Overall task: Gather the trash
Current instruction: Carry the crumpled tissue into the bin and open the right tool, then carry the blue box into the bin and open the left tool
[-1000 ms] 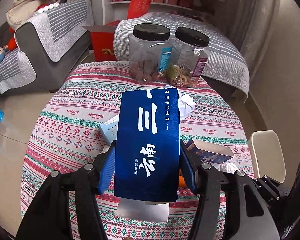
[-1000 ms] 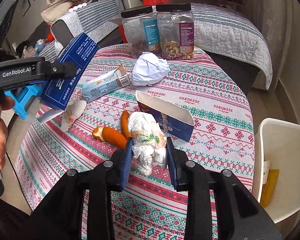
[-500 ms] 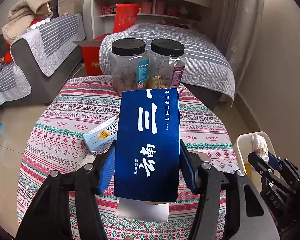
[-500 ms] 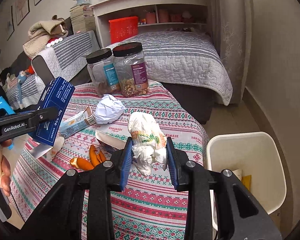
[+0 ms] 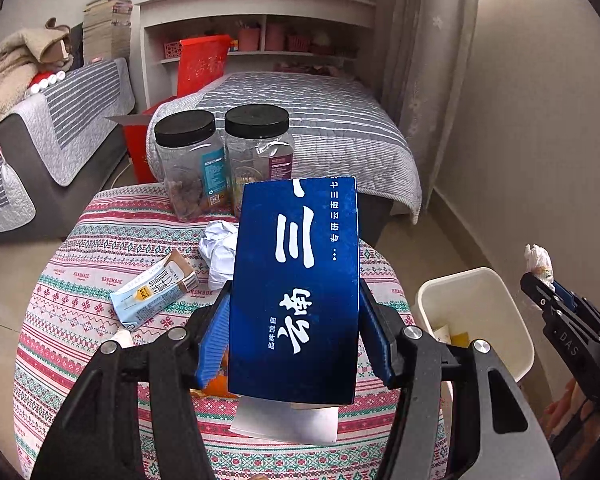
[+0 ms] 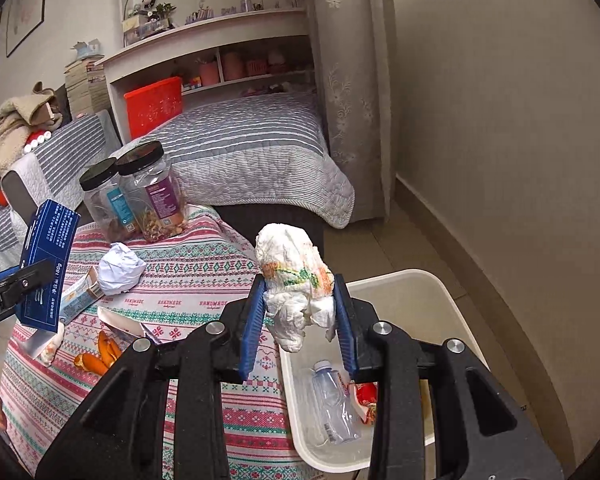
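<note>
A: Going from the left, what is left on the table (image 6: pixel 204 280)?

B: Orange peel (image 6: pixel 100 356), a small stained wad (image 6: pixel 52 348), a flattened carton (image 5: pixel 156 292), an open box (image 6: pixel 120 322) and a paper ball (image 6: pixel 120 268). That makes 5 pieces not yet collected. The 2 jars (image 5: pixel 224 160) at the far edge hold food and are probably not trash.

A: And the left gripper (image 5: pixel 296 336)?

B: It clamps the blue box (image 5: pixel 296 288) by its long sides, above the table and short of the bin (image 5: pixel 496 308).

A: The right gripper (image 6: pixel 298 312)?

B: It pinches a crumpled, stained tissue (image 6: pixel 296 276) at about the bin's near rim, not yet let go.

A: What does the bin hold?

B: A clear bottle (image 6: pixel 332 400) and a red wrapper (image 6: pixel 366 396), with some yellow scrap seen from the left wrist.

A: So how far along?

B: Roughly the middle: a few items binned, 2 carried, 5 waiting.
</note>
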Motion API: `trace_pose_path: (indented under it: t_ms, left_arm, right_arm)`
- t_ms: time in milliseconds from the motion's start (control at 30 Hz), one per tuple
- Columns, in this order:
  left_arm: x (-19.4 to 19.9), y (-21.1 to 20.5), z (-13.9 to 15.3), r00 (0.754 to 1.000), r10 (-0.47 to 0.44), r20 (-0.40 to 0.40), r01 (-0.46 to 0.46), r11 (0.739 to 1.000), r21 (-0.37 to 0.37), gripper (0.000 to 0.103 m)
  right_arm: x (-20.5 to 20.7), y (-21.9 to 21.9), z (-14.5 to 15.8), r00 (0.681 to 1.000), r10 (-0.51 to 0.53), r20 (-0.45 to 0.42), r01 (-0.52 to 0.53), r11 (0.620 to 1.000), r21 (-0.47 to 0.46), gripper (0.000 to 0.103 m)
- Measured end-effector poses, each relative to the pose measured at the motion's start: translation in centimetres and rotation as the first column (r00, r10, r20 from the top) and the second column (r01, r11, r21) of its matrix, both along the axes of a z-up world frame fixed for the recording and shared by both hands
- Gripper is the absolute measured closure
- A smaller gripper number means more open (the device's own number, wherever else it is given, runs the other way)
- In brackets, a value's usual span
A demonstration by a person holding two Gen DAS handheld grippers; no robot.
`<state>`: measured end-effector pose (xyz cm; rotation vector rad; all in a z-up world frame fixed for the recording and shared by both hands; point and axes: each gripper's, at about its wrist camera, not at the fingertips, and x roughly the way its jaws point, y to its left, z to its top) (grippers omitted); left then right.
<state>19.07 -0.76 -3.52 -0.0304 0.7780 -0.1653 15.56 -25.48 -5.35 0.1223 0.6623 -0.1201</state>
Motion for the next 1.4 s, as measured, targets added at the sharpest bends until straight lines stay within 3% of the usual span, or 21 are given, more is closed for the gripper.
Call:
trace_pose_path:
  t_ms: [300,400,467,567,1000,1067,1133,1400]
  left_arm:
    - [-0.2,-6.4,-0.1,0.995,-0.104,0.010,0.104,0.995,-0.012,0.046]
    - [-0.4,-8.7,-0.1,0.990,-0.141,0.015,0.142,0.990,-0.025,0.046]
    - [-0.7,-10.2,-0.1,0.986,-0.167,0.017,0.168,0.985,-0.034,0.046]
    - [-0.9,-12.2,-0.2,0.978,-0.207,0.017,0.207,0.978,-0.037,0.046]
    - [-1.6,-18.4,-1.4,0.944,-0.329,-0.027,0.325,0.940,-0.104,0.044]
    - [-1.4,-19.2,-1.6,0.925,-0.376,-0.045,0.366,0.918,-0.155,0.041]
    - [-1.3,-19.5,-1.9,0.918,-0.390,-0.064,0.373,0.908,-0.190,0.028]
    - [-1.9,-18.7,-1.3,0.952,-0.307,-0.014,0.306,0.950,-0.065,0.026]
  right_arm:
    - [-1.1,-4.8,-0.1,0.992,-0.129,-0.013,0.129,0.991,-0.027,0.067]
    - [-2.0,-5.9,0.4,0.985,-0.170,0.018,0.171,0.984,-0.046,0.047]
    - [-2.9,-6.7,0.9,0.974,-0.219,0.061,0.223,0.973,-0.061,0.024]
    - [-4.3,-8.2,1.8,0.949,-0.291,0.120,0.301,0.951,-0.075,0.008]
    - [-7.0,-12.6,2.6,0.894,-0.423,0.151,0.434,0.899,-0.054,0.007]
    - [-7.3,-12.8,2.6,0.890,-0.431,0.152,0.443,0.894,-0.060,0.007]
    - [-7.5,-13.0,2.5,0.888,-0.435,0.148,0.447,0.893,-0.058,0.007]
    - [-6.9,-12.1,2.4,0.898,-0.419,0.135,0.432,0.898,-0.083,0.007]
